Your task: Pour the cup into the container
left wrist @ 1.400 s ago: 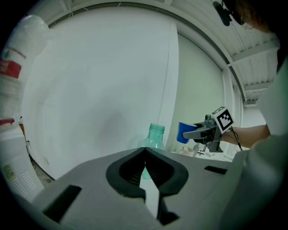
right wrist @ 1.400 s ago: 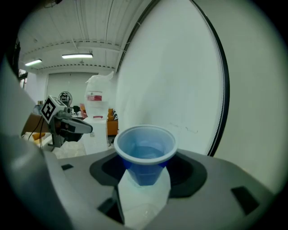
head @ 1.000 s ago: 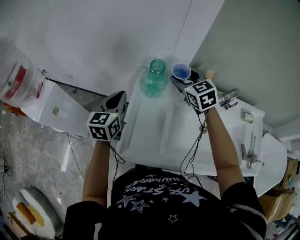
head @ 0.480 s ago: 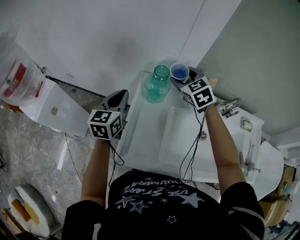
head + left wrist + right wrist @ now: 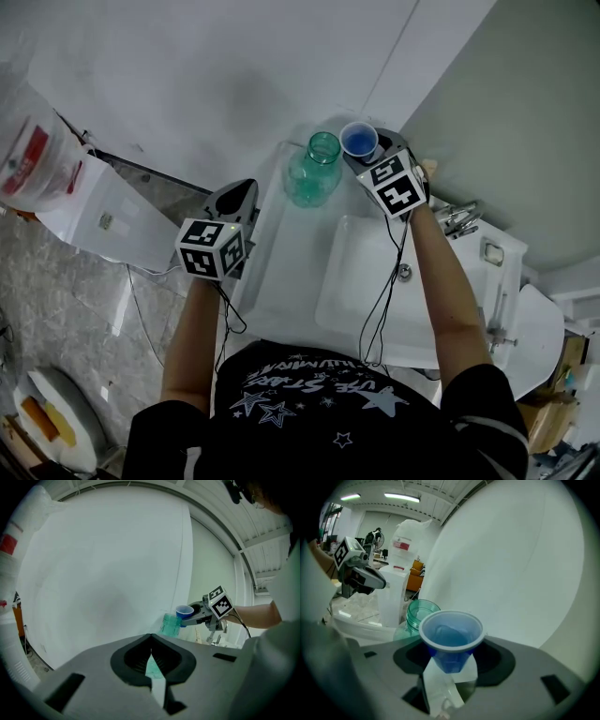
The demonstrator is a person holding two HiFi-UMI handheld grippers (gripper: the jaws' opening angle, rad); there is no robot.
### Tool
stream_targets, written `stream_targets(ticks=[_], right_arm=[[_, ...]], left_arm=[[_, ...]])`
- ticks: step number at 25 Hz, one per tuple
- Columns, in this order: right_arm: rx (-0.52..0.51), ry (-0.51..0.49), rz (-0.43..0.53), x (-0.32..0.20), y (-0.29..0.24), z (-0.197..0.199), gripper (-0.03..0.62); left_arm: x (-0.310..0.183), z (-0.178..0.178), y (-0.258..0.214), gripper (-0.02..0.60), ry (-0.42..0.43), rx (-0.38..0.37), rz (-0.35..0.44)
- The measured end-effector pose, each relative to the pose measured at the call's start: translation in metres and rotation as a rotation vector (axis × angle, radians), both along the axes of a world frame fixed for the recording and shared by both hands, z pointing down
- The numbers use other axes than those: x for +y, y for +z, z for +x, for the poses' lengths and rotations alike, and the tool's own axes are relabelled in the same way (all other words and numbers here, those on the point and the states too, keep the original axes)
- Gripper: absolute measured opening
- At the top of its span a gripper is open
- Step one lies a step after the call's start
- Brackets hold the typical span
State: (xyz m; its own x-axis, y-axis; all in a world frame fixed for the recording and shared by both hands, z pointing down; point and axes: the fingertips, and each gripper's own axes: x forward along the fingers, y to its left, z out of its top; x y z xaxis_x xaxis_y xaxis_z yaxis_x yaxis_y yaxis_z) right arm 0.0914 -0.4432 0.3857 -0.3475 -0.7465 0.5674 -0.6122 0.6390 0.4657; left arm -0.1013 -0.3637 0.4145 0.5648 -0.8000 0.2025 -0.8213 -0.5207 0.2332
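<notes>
Our right gripper (image 5: 364, 156) clasps the blue plastic cup (image 5: 360, 141) upright, just right of the open-mouthed green glass jar (image 5: 315, 171). Our left gripper (image 5: 239, 192) hangs closed and empty, well apart, so we judge the pour must tip leftward.

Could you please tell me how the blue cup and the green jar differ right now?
The blue cup is opaque; the green jar is see-through. The cup is held aloft in the right gripper; the jar stands on the sink top. The cup is smaller than the jar. Both are open-topped.
</notes>
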Motion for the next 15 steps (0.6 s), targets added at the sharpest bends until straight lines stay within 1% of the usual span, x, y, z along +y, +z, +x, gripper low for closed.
stream_targets(ticks=[3, 15], right_arm=[[0.058, -0.015, 0.021, -0.0023, -0.0035, 0.0004, 0.265], [0.193, -0.037, 0.075, -0.0055, -0.0071, -0.0014, 0.265]], left_arm=[[-0.0014, 0.0022, 0.0012, 0.012, 0.004, 0.003, -0.001], [-0.0036, 0.006, 0.0034, 0.012, 0.007, 0.013, -0.004]])
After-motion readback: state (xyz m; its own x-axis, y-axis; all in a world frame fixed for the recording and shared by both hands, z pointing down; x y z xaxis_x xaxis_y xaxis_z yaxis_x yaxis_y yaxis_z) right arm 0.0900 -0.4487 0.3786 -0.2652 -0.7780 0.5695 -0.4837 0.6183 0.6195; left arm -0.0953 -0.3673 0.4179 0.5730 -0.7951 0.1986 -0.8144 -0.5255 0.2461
